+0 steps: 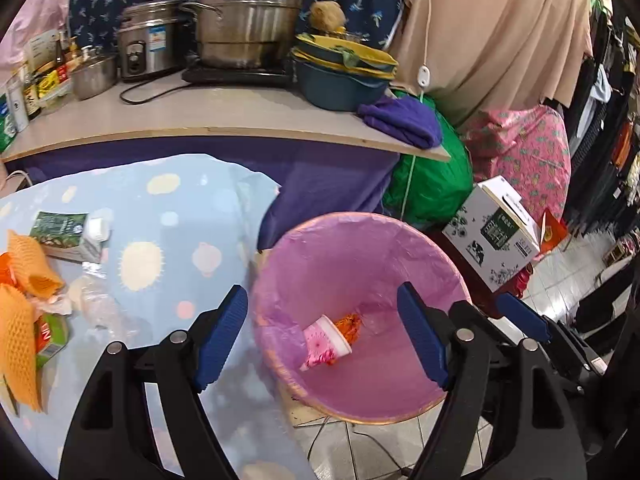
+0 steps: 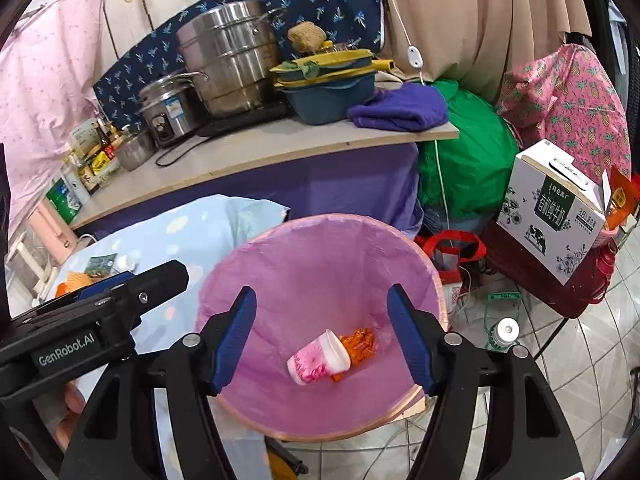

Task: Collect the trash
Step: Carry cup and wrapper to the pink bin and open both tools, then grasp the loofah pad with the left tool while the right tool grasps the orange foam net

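A bin lined with a pink bag (image 1: 400,248) (image 2: 280,264) stands on the floor beside a table with a light blue spotted cloth (image 1: 180,208) (image 2: 200,224). A pink paper cup (image 1: 326,342) (image 2: 318,360) and an orange wrapper (image 1: 350,324) (image 2: 360,344) lie at the bin's bottom. My left gripper (image 1: 324,336) is open and empty over the bin's left rim. My right gripper (image 2: 322,336) is open and empty above the bin. On the cloth lie orange foam nets (image 1: 28,264), a green carton (image 1: 64,232), a green box (image 1: 52,338) and clear plastic (image 1: 96,300).
A counter (image 1: 224,116) behind holds pots, bottles, basins and a purple cloth (image 1: 404,120). A green bag (image 1: 432,176), a milk box (image 1: 496,232) (image 2: 556,208) and a red bag (image 2: 452,252) stand on the tiled floor at right. A bottle (image 2: 506,330) lies near the bin.
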Action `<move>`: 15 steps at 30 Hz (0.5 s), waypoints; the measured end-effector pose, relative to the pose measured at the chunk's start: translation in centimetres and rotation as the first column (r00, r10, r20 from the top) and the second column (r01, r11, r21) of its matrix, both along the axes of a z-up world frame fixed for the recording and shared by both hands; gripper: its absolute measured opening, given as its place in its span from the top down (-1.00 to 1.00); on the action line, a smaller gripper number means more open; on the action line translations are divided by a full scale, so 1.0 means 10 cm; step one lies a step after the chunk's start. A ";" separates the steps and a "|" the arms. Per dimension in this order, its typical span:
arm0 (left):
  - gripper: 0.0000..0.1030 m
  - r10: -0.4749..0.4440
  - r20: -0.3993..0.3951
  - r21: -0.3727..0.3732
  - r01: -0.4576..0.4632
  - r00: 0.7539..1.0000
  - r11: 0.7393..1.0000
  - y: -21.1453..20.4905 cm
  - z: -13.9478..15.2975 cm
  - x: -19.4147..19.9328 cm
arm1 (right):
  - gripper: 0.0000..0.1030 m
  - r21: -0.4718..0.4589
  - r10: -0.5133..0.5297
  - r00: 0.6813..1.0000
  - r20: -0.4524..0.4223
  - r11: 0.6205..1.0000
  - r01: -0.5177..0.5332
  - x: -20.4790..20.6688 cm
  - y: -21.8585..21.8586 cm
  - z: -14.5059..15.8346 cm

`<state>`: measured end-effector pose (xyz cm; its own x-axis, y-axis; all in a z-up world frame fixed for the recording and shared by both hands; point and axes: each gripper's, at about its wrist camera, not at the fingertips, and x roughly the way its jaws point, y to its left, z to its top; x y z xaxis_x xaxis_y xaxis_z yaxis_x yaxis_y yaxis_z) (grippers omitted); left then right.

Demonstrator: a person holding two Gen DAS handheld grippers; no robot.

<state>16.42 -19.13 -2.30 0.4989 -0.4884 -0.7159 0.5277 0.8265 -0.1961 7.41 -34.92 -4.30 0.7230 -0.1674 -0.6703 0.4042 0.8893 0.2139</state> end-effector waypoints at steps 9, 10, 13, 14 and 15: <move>-0.51 0.159 0.029 0.017 -0.159 0.987 0.987 0.83 0.06 -0.13 | -0.34 -0.015 0.087 0.995 0.040 0.996 -0.086 -0.05 0.55 0.19; -0.51 0.177 0.023 0.017 -0.178 0.984 0.984 0.95 0.04 -0.14 | -0.34 -0.018 0.099 0.994 0.040 0.995 -0.098 -0.04 0.63 0.21; -0.51 0.234 0.018 0.027 -0.234 0.972 0.972 1.31 0.01 -0.18 | -0.35 -0.018 0.145 0.989 0.039 0.989 -0.144 -0.02 0.89 0.22; -0.51 0.252 0.023 0.037 -0.253 0.967 0.967 1.44 0.00 -0.21 | -0.35 -0.014 0.163 0.986 0.038 0.987 -0.162 -0.01 0.98 0.22; -0.51 0.267 0.031 0.048 -0.269 0.963 0.962 1.54 0.00 -0.23 | -0.35 -0.013 0.179 0.983 0.036 0.984 -0.179 0.00 1.07 0.22</move>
<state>14.09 -3.73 -2.32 0.6241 -0.2974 -0.7225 0.2897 0.9469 -0.1395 7.43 -24.17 -2.09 0.7660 -0.0390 -0.6417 0.2301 0.9487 0.2170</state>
